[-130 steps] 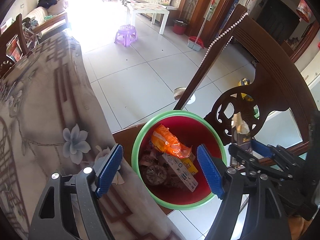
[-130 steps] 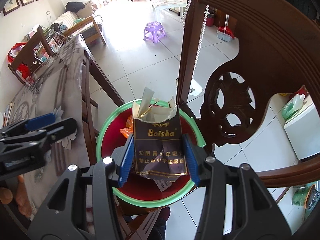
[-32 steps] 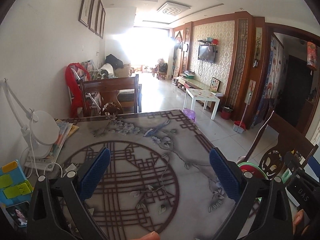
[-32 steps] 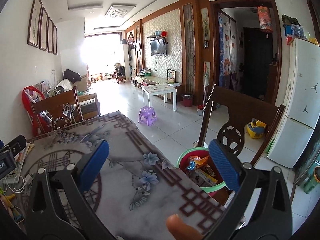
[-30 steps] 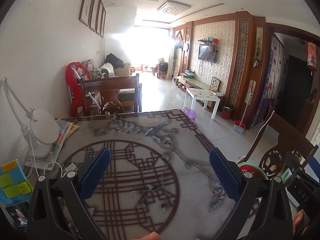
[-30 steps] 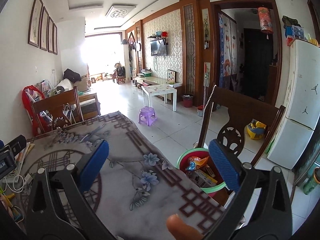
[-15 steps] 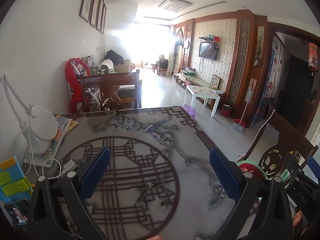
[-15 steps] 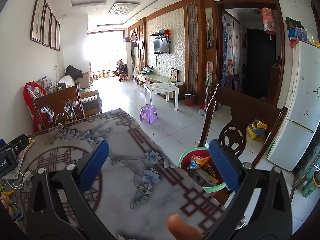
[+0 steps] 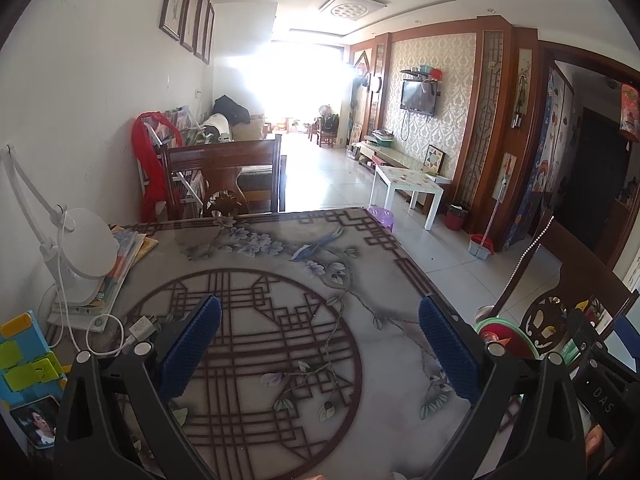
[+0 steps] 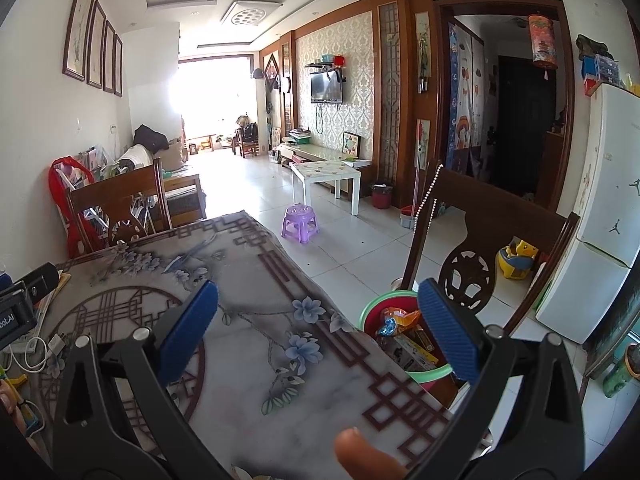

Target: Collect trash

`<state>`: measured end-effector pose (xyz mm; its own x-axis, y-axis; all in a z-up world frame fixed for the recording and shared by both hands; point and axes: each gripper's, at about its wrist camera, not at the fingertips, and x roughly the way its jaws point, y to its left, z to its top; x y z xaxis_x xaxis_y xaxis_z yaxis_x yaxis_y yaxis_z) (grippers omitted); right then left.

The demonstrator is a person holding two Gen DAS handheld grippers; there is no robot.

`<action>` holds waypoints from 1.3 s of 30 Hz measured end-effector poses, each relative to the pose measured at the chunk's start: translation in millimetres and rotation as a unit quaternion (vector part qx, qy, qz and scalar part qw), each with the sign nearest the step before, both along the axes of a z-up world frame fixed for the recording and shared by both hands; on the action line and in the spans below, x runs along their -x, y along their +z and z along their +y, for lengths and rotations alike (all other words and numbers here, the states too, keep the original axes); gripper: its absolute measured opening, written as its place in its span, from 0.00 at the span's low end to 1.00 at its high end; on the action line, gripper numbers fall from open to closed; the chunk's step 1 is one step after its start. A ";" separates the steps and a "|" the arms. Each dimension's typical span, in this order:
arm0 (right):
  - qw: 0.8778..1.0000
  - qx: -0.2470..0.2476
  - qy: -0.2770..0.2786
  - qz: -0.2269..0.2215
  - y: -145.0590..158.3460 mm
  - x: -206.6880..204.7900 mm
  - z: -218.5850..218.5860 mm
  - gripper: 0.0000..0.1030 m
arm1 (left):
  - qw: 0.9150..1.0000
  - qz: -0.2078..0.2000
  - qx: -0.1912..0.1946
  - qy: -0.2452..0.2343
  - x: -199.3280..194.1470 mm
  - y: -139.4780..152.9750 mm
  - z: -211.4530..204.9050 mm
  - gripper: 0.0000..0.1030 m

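Glossy table [image 9: 280, 320]; wooden chair [image 10: 500, 216]; plastic bin [image 10: 370, 312].

Trash bin [image 10: 370, 312]: round, upright, red inside with a green rim, standing on a wooden chair seat just beside the desk's right edge, in front of the chair's carved back. Contents, piled to near rim height: an orange snack wrapper [image 10: 402, 317], a crumpled blue-and-white wrapper [image 10: 387, 326], and a flat printed carton [image 10: 408, 350] lying tilted below them. In the left wrist view only a segment of the bin's rim [image 9: 502, 326] and red interior shows.
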<state>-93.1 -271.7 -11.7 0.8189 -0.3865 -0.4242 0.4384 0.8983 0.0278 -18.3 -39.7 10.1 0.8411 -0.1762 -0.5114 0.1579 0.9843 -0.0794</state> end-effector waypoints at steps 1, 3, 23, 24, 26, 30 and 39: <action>1.000 0.000 0.001 0.000 -0.3 -0.2 -0.1 0.95 | 1.000 0.001 0.000 0.000 -0.1 -0.3 -0.1 0.92; 1.000 0.000 0.001 0.001 -0.6 -0.1 -0.5 0.95 | 1.000 0.003 0.001 0.000 -1.1 -0.8 0.9 0.92; 1.000 -0.001 0.012 0.020 -9.4 -11.3 -1.9 0.95 | 1.000 0.019 -0.001 0.006 -10.5 -9.6 6.1 0.92; 1.000 -0.001 0.013 0.021 -10.1 -12.2 -2.0 0.95 | 1.000 0.021 -0.001 0.007 -11.7 -10.6 6.6 0.92; 1.000 0.000 0.016 0.024 -11.3 -14.7 -1.2 0.95 | 1.000 0.024 0.000 0.008 -13.6 -12.4 6.9 0.92; 0.999 0.000 0.021 0.032 -15.0 -20.7 -0.7 0.95 | 1.000 0.031 0.006 -0.002 -17.1 -16.6 7.0 0.92; 0.990 -0.002 0.079 0.116 -69.2 -70.1 12.3 0.96 | 0.989 0.118 -0.027 0.088 -58.2 -96.2 52.5 0.92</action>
